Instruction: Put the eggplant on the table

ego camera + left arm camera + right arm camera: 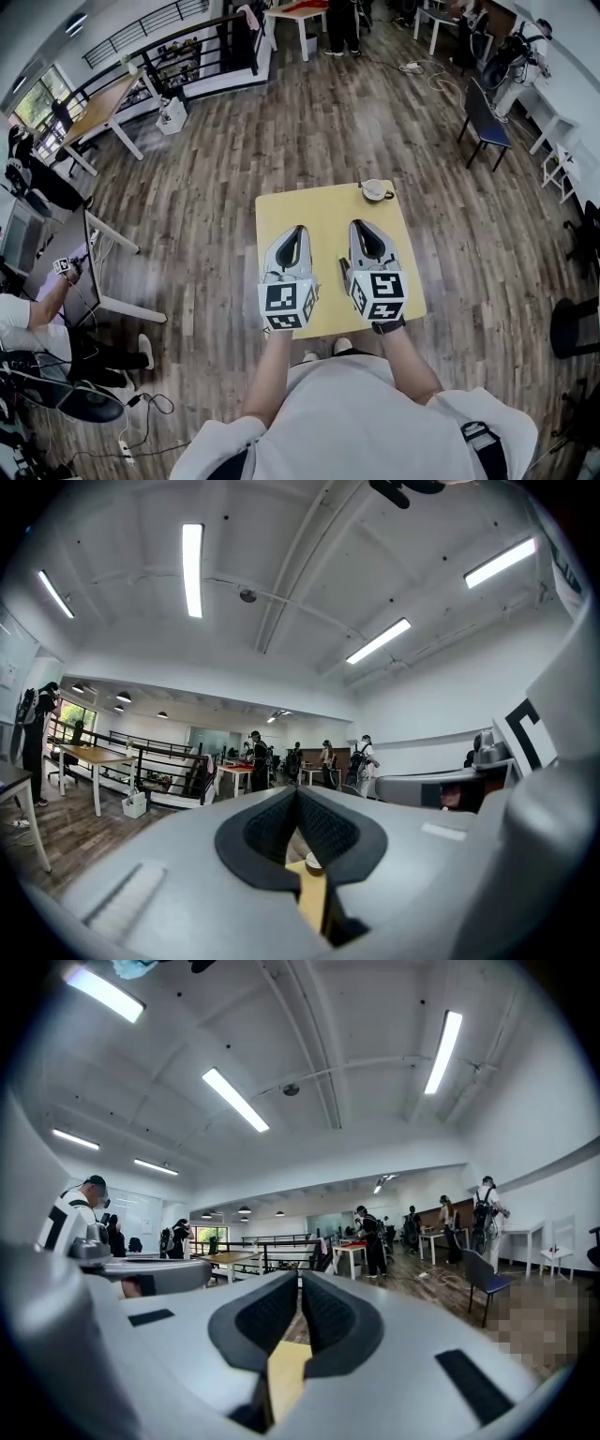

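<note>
No eggplant shows in any view. A small yellow table (328, 211) stands on the wood floor in front of the person. Both grippers hover side by side over its near half, pointing away from the person. The left gripper (296, 231) has its jaws together with nothing between them; in its own view the left gripper (296, 794) shows only a strip of the yellow table (314, 902) below the pads. The right gripper (362, 226) is likewise shut and empty, as is plain in its own view of the right gripper (300, 1281).
A white cup (377, 190) sits at the table's far right corner, seen also as a cup (313, 862) past the left pads. A blue chair (486, 122) stands at the right, a monitor (58, 272) on a desk at the left. People stand far back.
</note>
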